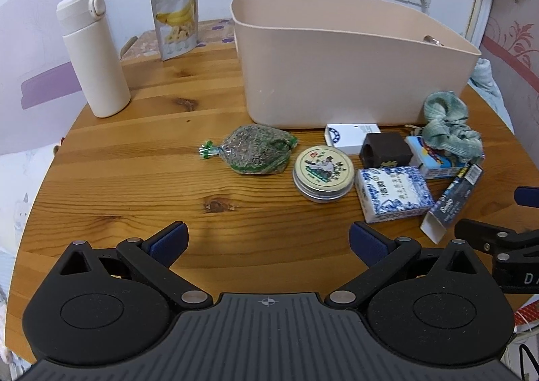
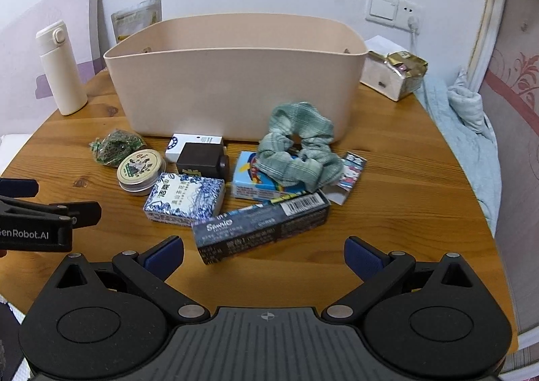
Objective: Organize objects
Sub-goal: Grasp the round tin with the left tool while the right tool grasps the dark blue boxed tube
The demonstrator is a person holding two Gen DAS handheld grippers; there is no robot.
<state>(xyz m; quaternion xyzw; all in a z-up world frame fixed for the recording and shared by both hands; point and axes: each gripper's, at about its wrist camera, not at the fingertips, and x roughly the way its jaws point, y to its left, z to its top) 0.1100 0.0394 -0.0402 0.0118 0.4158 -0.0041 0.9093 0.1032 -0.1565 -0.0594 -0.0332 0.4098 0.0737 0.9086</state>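
Observation:
A beige plastic bin (image 1: pixel 337 77) (image 2: pixel 232 91) stands at the back of the round wooden table (image 1: pixel 134 179) (image 2: pixel 404 212). In front of it lie a bag of dried herbs (image 1: pixel 257 153) (image 2: pixel 116 145), a round tin (image 1: pixel 323 173) (image 2: pixel 139 168), a blue-and-white box (image 1: pixel 392 194) (image 2: pixel 185 197), a dark brown box (image 1: pixel 385 148) (image 2: pixel 202 160), a white box (image 1: pixel 350 136) (image 2: pixel 192 141), a long dark carton (image 1: pixel 451 202) (image 2: pixel 262 226) and a green scrunchie (image 1: pixel 448 130) (image 2: pixel 296 148) on a blue pack (image 2: pixel 249 182). My left gripper (image 1: pixel 267 241) is open over bare wood. My right gripper (image 2: pixel 264 254) is open, just short of the dark carton.
A white flask (image 1: pixel 92 54) (image 2: pixel 60 67) and a banana-chip pouch (image 1: pixel 175 15) stand at the back left. A foil-topped packet (image 2: pixel 394 74) sits at the back right, and blue cloth (image 2: pixel 471 131) hangs beyond the table's right edge.

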